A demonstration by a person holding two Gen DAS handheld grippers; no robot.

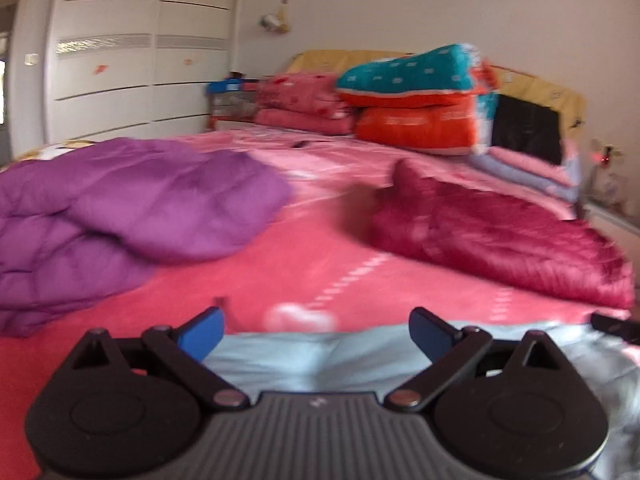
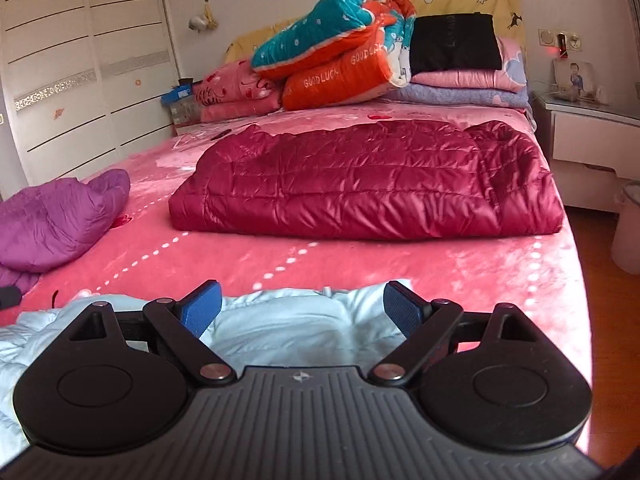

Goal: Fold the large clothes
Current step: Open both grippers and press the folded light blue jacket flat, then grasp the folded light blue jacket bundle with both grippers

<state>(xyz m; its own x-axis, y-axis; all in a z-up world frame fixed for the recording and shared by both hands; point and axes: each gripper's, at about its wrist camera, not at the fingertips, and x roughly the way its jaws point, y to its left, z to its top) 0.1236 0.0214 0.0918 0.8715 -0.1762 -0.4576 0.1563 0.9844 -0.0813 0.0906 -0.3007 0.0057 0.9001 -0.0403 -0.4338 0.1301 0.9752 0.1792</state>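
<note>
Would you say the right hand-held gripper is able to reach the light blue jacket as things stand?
Probably yes: the right hand-held gripper is open just above the light blue jacket, with nothing lying between them.

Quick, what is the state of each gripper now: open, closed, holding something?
Left gripper: open, holding nothing, above the pale blue garment.
Right gripper: open, holding nothing, above the same garment.

Three puffy jackets lie on one bed (image 2: 360, 264): a purple jacket (image 2: 60, 220) at left, a crimson jacket (image 2: 368, 188) at centre, a pale blue jacket (image 2: 288, 328) at the bottom. One teal-and-orange quilt (image 2: 340, 52) and one black bag (image 2: 454, 44) sit at the top.
</note>
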